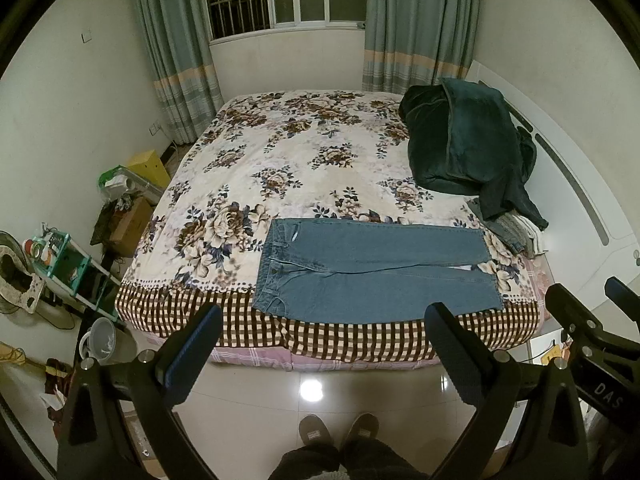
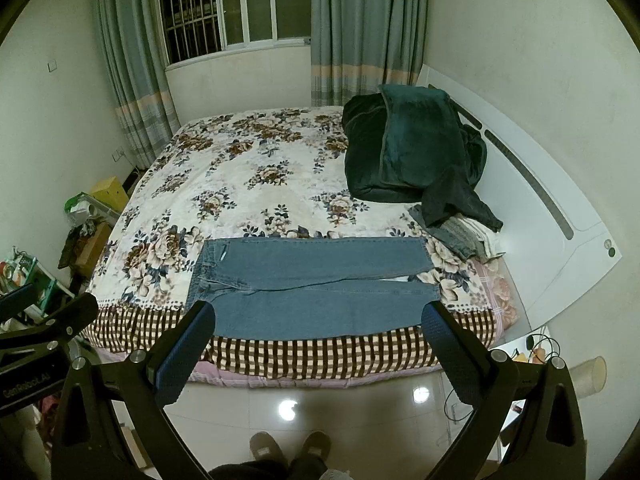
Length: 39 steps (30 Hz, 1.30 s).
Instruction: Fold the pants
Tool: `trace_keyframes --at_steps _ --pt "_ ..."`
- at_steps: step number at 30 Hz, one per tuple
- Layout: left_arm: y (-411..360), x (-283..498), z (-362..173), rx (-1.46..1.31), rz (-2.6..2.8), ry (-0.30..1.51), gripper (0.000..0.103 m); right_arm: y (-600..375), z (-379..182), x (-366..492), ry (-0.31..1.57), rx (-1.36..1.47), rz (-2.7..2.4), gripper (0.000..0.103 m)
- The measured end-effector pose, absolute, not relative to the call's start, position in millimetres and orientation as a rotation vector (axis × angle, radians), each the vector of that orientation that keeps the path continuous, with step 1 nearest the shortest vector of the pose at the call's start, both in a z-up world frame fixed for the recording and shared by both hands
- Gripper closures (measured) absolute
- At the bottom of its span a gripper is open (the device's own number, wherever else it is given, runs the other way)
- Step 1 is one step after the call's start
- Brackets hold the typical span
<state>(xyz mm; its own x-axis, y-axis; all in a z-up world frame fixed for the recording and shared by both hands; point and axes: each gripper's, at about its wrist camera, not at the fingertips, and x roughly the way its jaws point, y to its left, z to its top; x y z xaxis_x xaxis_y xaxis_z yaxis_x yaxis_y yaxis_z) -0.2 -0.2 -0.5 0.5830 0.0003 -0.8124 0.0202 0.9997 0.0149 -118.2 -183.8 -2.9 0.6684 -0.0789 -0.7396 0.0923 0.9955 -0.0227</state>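
Note:
Blue jeans (image 1: 372, 272) lie flat near the front edge of the bed, waistband to the left, both legs stretched to the right; they also show in the right wrist view (image 2: 316, 288). My left gripper (image 1: 324, 316) is open and empty, held above the floor in front of the bed, short of the jeans. My right gripper (image 2: 318, 314) is open and empty too, level with the bed's front edge. The right gripper's body shows at the right of the left wrist view (image 1: 592, 332).
The bed (image 1: 280, 168) has a floral cover with a checked border. A dark green blanket heap (image 1: 460, 144) and folded clothes (image 1: 516, 232) sit at its right end by the white headboard (image 1: 580, 200). Boxes, a shelf and a bucket (image 1: 100, 340) crowd the floor on the left. My slippered feet (image 1: 340, 432) stand on glossy tiles.

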Motion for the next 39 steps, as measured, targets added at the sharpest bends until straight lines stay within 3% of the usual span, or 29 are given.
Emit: trace_keyframes --at_steps 39 --pt "-19.4 10.4 19.3 0.013 -0.019 0.944 0.000 -189.7 1.5 -126.0 0.848 0.017 -0.090 0.000"
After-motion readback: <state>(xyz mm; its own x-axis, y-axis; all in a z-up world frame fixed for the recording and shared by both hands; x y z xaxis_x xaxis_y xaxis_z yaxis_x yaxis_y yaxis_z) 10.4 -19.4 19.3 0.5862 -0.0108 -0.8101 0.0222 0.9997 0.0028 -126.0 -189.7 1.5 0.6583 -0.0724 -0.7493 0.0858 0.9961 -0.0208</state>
